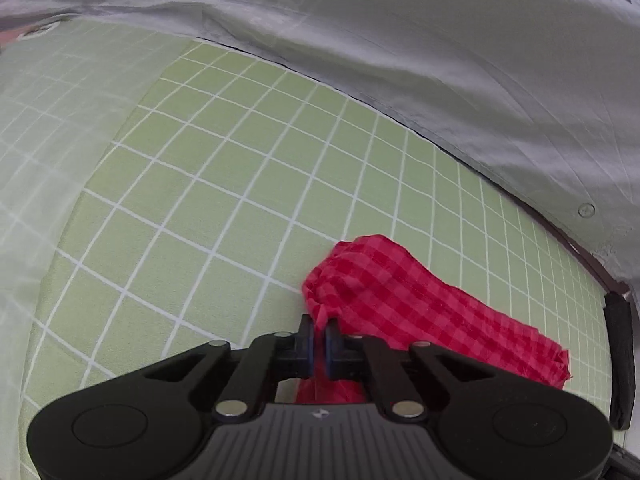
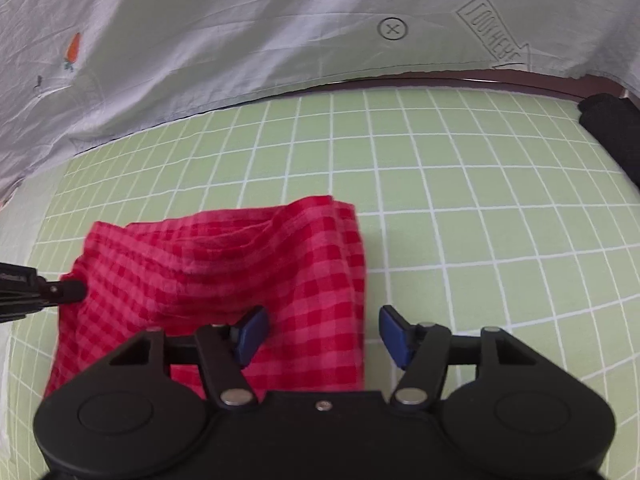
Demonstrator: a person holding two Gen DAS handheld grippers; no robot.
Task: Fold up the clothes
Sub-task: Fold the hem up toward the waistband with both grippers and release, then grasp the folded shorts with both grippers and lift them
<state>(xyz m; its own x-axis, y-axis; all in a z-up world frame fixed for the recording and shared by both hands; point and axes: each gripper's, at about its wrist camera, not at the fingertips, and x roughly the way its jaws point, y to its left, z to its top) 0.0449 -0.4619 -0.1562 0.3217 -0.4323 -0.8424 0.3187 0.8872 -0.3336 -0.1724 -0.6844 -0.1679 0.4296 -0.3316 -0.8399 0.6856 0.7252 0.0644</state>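
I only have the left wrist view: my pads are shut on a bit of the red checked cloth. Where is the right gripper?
Observer: The right gripper is over the red checked cloth's right edge, jaws open, gripping nothing.
Operator: Is the cloth between its pads?
Observer: Partly: one pad is over the fabric, the other over the bare green grid mat.
Operator: Does my left gripper show there?
Observer: Yes, the left gripper meets the cloth's left edge.
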